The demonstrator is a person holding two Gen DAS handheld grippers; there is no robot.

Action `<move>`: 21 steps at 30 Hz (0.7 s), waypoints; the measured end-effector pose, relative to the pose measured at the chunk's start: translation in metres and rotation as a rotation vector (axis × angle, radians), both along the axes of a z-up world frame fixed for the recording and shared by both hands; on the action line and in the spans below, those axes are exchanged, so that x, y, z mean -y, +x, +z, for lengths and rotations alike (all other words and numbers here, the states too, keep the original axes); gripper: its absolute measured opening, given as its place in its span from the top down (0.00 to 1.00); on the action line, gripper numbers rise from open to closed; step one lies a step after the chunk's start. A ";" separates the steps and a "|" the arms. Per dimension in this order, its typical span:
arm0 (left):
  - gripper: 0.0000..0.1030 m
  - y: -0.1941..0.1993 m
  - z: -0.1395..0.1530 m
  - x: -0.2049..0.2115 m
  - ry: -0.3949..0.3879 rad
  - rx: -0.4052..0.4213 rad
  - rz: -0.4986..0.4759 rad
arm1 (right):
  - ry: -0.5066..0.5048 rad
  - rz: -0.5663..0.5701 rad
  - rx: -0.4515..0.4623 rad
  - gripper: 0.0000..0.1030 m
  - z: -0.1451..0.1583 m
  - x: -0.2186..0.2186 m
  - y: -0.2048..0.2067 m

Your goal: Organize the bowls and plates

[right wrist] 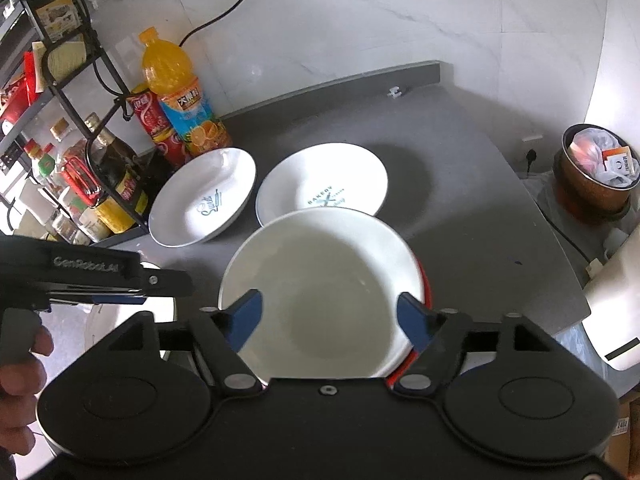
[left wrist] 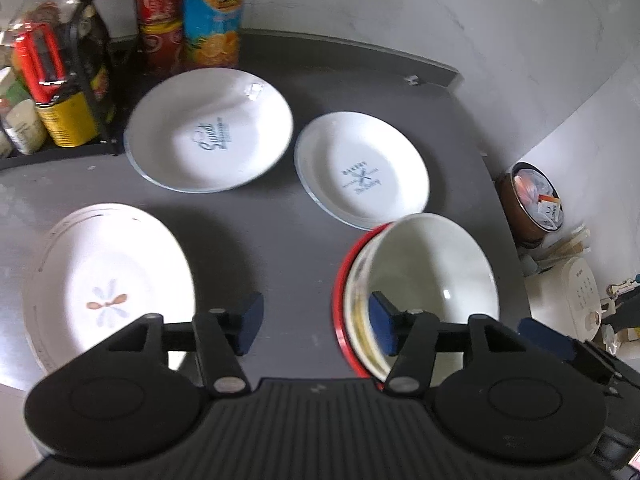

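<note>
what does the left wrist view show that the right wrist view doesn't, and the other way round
Only the left wrist view shows the flower-patterned plate in full and the white appliance beyond the counter edge. Only the right wrist view shows the person's hand holding the left tool, the black cable on the wall, and the orange juice bottle's cap. Both share the two printed white dishes, the white bowl nested in a red-rimmed bowl, the orange juice bottle, the condiment rack and the waste bin.
</note>
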State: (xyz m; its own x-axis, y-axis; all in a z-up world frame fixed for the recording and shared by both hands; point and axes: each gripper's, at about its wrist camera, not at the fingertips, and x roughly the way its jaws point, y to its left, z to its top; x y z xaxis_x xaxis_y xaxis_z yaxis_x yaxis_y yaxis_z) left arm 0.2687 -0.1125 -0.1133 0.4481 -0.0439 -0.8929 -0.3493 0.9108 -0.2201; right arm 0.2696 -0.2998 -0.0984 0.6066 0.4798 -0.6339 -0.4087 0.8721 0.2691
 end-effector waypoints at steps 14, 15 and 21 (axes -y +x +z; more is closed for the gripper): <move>0.30 -0.049 0.006 -0.058 0.034 -0.004 0.049 | 0.009 0.007 -0.011 0.11 0.010 -0.041 -0.025; 0.30 -0.052 0.007 -0.061 0.037 -0.004 0.050 | 0.009 0.008 -0.012 0.11 0.010 -0.044 -0.027; 0.29 -0.066 0.006 -0.082 0.040 -0.019 0.068 | 0.009 0.017 -0.029 0.11 0.008 -0.063 -0.038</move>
State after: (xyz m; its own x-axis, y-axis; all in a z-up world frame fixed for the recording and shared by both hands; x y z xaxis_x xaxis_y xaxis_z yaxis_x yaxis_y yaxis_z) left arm 0.2030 -0.0303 -0.1076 0.4319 0.0219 -0.9017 -0.4140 0.8930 -0.1765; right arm 0.2317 -0.2371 -0.0903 0.5796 0.4954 -0.6470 -0.4151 0.8628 0.2887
